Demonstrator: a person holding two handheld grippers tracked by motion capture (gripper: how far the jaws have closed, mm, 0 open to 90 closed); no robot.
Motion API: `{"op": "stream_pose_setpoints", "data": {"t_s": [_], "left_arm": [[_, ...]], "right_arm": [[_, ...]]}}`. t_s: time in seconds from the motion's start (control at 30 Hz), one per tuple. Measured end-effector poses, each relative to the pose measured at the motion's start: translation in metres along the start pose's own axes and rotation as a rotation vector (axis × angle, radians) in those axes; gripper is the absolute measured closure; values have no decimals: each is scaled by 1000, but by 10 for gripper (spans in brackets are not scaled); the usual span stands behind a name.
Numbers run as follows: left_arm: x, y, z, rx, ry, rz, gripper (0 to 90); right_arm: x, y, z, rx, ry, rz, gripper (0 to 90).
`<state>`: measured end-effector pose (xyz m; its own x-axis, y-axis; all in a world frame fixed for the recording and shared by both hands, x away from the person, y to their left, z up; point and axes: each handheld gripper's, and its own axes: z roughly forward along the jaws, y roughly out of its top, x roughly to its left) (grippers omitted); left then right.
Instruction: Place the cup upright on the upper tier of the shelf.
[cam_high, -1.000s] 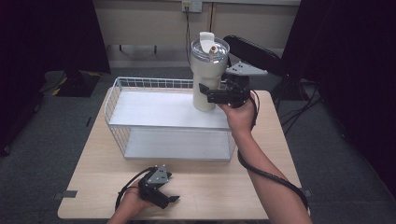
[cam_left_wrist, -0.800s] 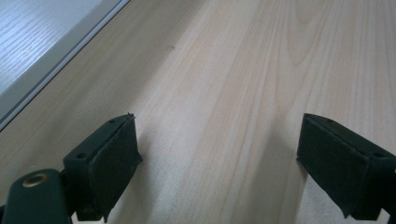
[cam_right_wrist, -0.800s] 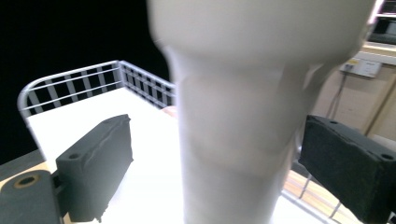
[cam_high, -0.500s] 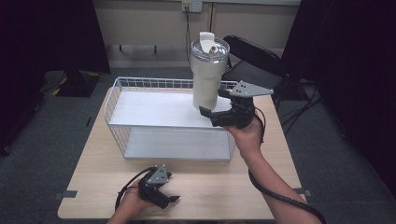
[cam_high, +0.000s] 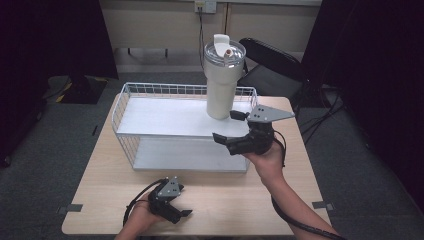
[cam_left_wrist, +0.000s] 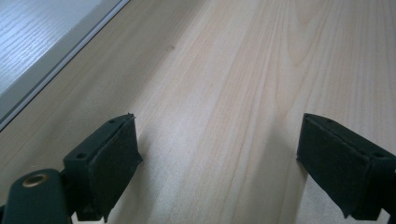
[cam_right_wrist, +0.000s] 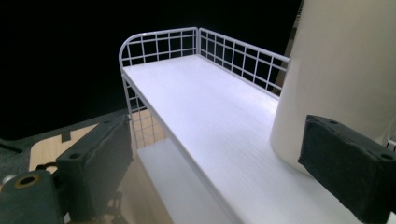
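High view shows tumbler (cam_high: 222, 82) lid; right gripper view, its wall.

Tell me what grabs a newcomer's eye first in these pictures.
The tall cream tumbler stands upright at the right end of the white wire shelf's top level, on the wooden table. Just in front of it, the right gripper hangs open at the shelf's edge, apart from the tumbler. The left gripper rests open near the table's front edge.

Both tools agape: left tool (cam_high: 176, 212) low, right tool (cam_high: 231, 127) raised.
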<state>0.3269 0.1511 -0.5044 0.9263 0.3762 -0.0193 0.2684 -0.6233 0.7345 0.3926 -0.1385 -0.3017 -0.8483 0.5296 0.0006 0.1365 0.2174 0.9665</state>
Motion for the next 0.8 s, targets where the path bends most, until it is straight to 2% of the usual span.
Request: {"op": "stream_pose_setpoints", "data": {"t_s": [0.27, 0.37, 0.6, 0.8], "left_arm": [[0, 0, 0, -1, 0, 0, 120], [0, 0, 0, 3, 1, 4, 120], [0, 0, 0, 4, 0, 2, 120], [0, 0, 0, 4, 0, 2, 120]], "right_arm": [[5, -12, -10, 11, 27, -19, 88], [7, -19, -15, 33, 49, -26, 87], [10, -29, -24, 29, 56, -32, 88], [11, -46, -28, 49, 68, -14, 88]]}}
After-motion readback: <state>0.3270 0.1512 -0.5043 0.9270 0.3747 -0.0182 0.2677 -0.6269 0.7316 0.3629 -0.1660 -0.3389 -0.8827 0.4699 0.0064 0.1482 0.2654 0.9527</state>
